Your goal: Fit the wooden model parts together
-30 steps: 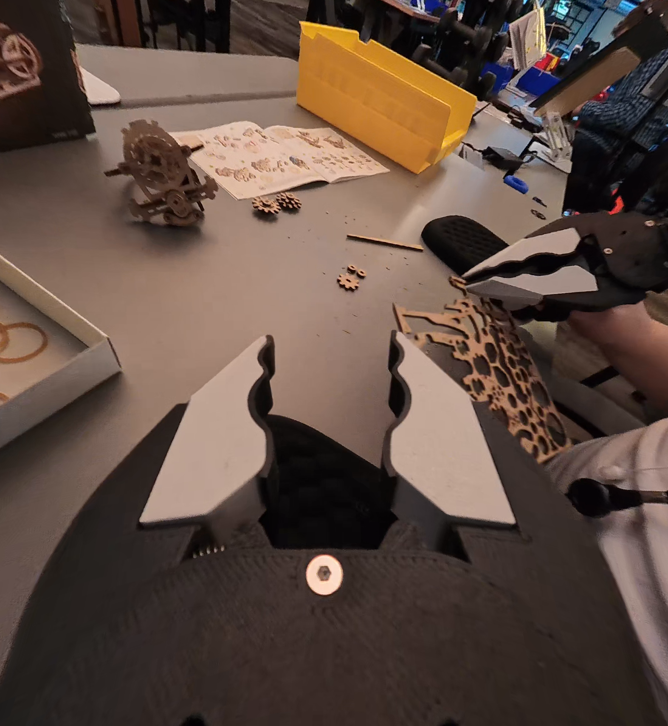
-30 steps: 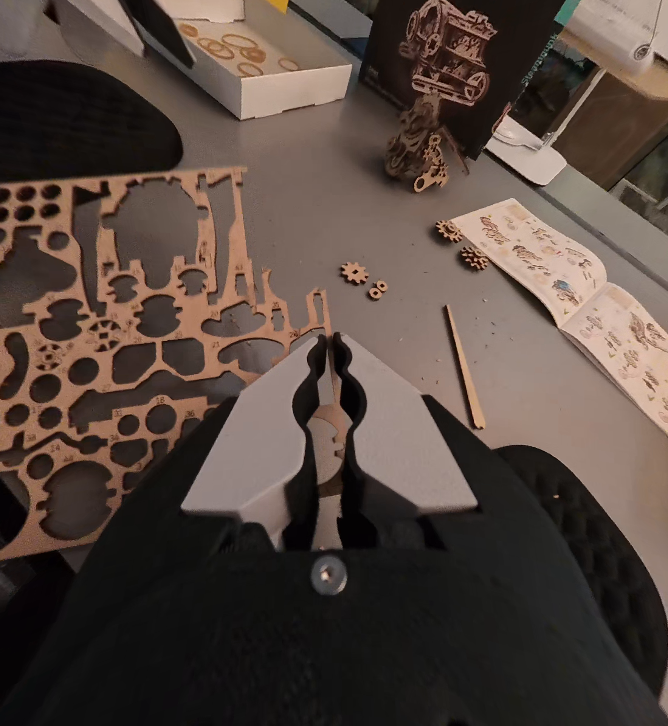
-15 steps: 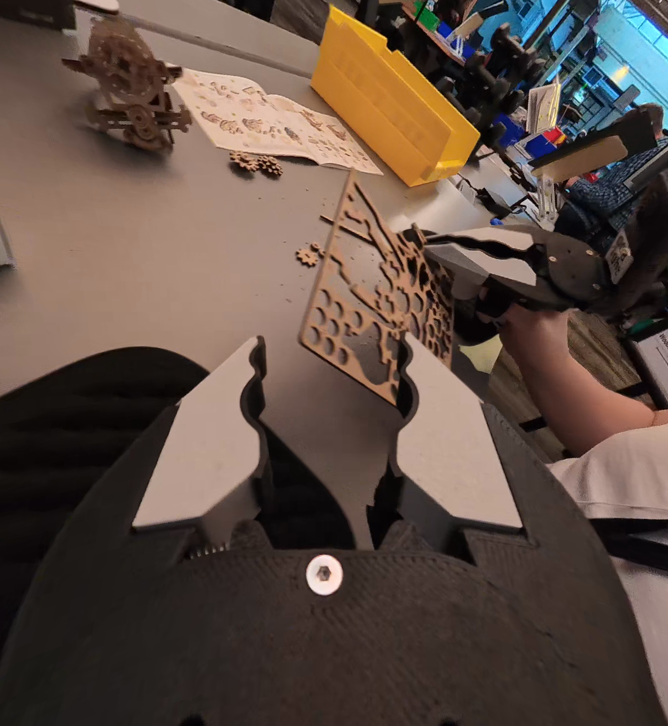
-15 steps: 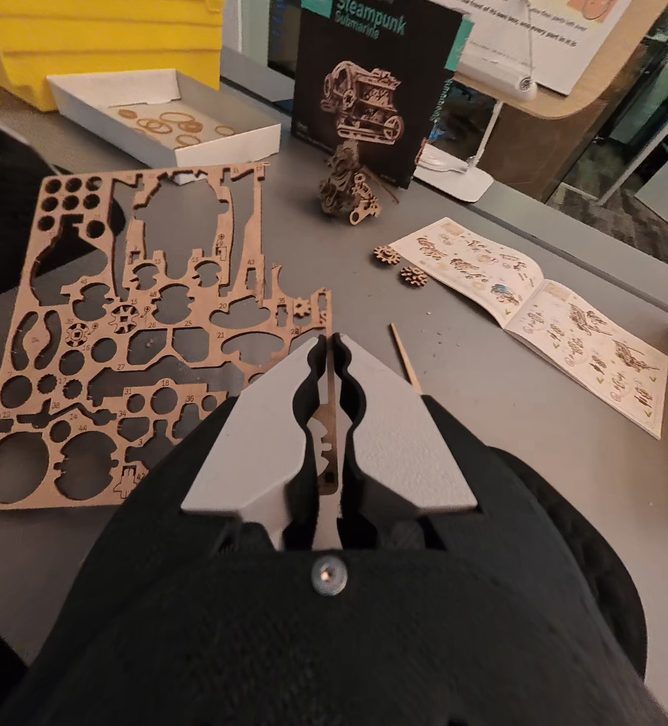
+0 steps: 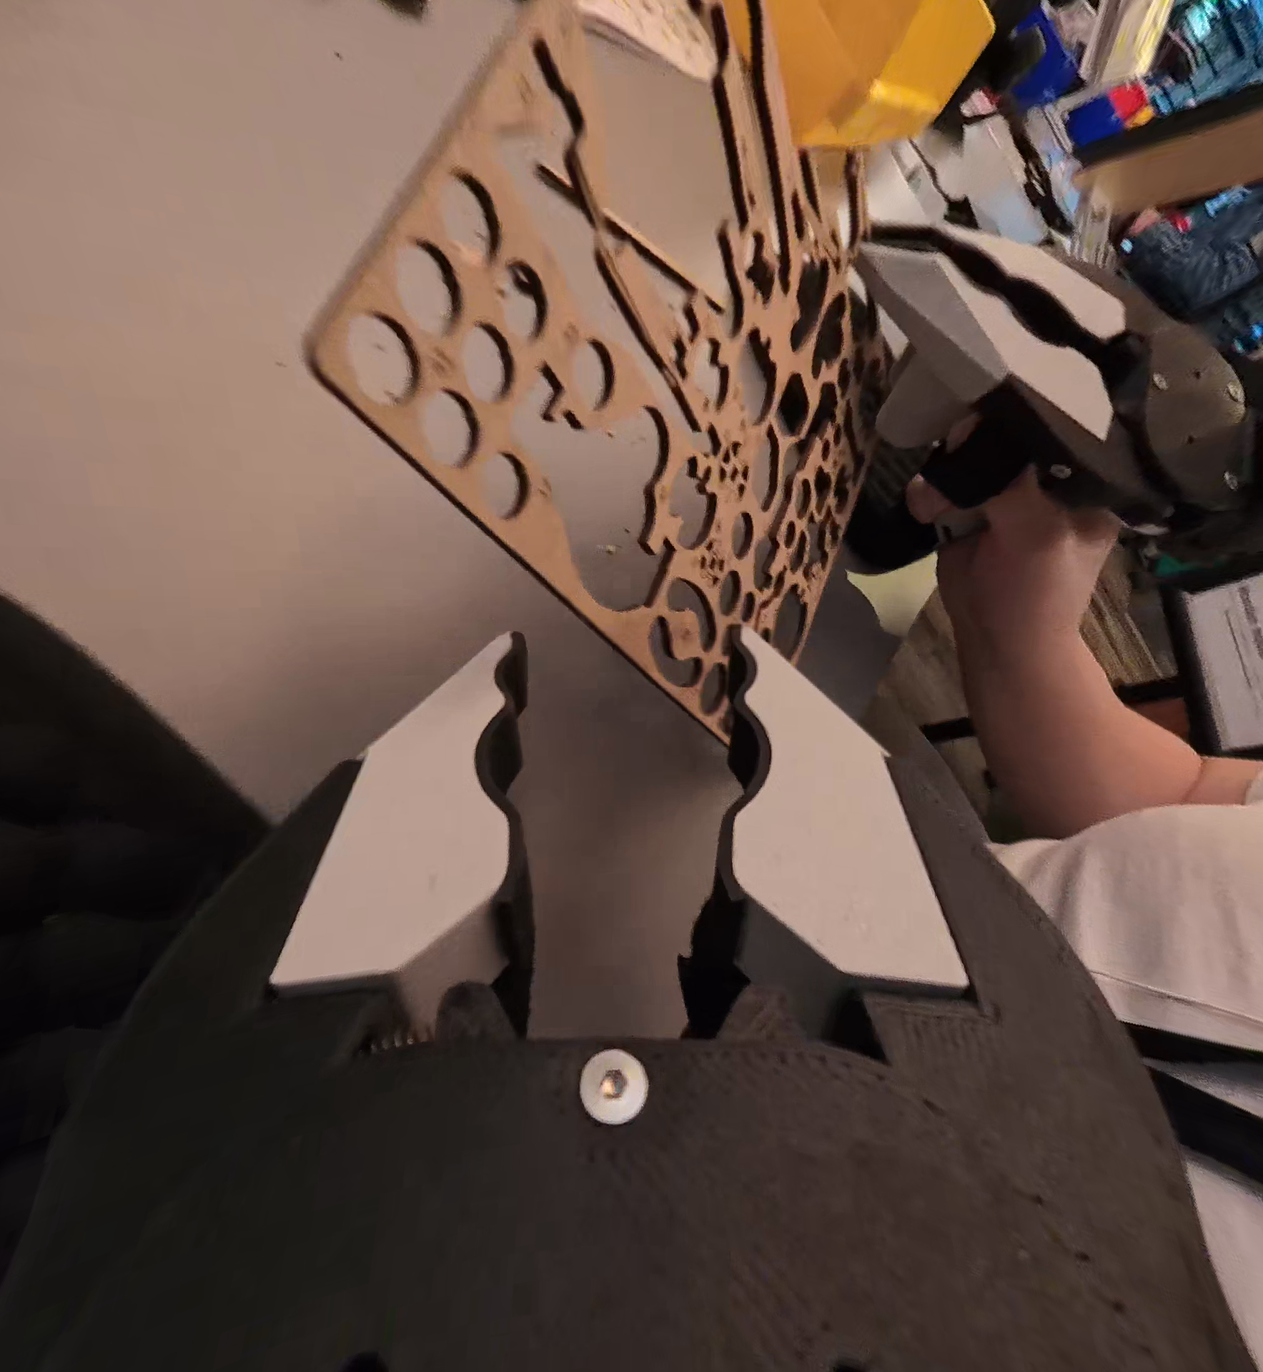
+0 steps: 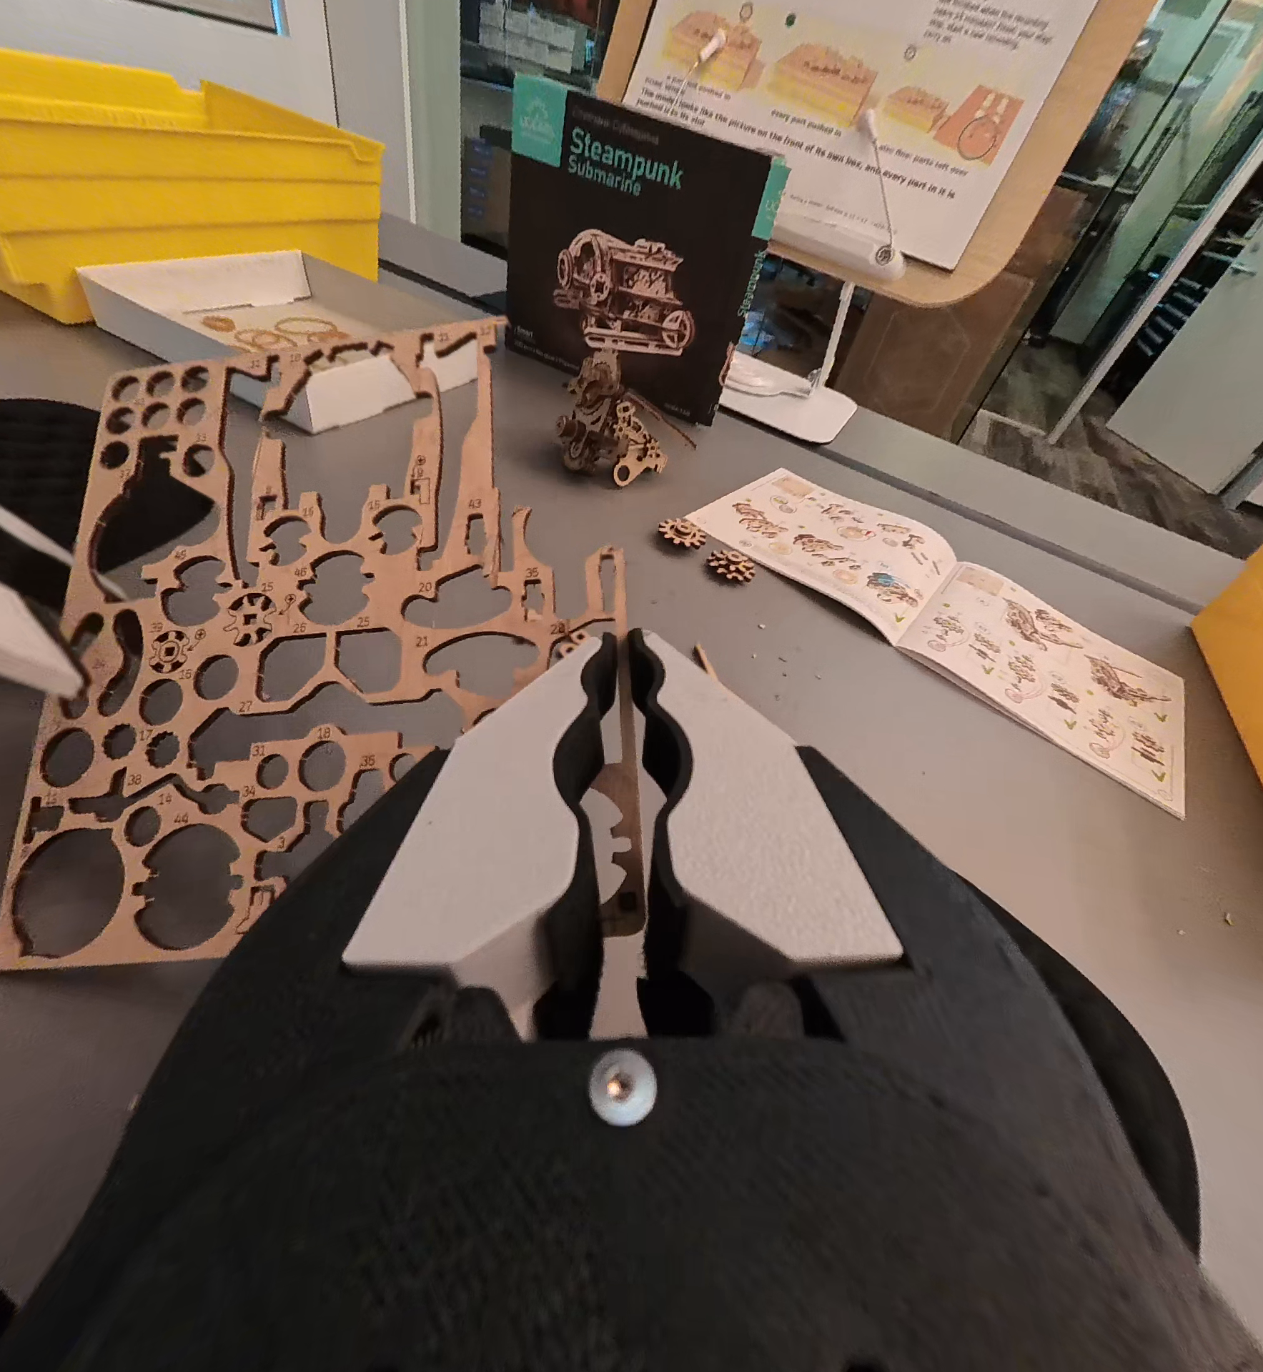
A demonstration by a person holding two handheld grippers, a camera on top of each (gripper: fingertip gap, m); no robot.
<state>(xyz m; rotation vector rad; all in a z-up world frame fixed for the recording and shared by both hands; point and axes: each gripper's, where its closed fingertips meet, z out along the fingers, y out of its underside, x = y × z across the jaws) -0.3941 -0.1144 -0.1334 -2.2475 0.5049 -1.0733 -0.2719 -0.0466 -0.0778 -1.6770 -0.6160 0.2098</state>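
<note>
1. Two grippers noted. Right gripper (image 6: 617,646) is clenched on one edge of the wooden parts sheet (image 6: 301,668), holding it lifted and tilted over the grey table (image 6: 910,854).
2. Left gripper (image 5: 624,653) stands released, fingers spread, grasping nothing, just beside the sheet's opposite edge.
3. Beyond the sheet: two loose gears (image 6: 706,549), an open instruction booklet (image 6: 947,616) and the partly built wooden model (image 6: 606,430).
4. Farther behind the sheet: white tray (image 6: 168,312), dark kit box (image 6: 635,252), yellow bin (image 6: 153,185).

One punched sheet (image 6: 301,668), two loose gears (image 6: 680,531), two yellow bins (image 6: 153,185)
</note>
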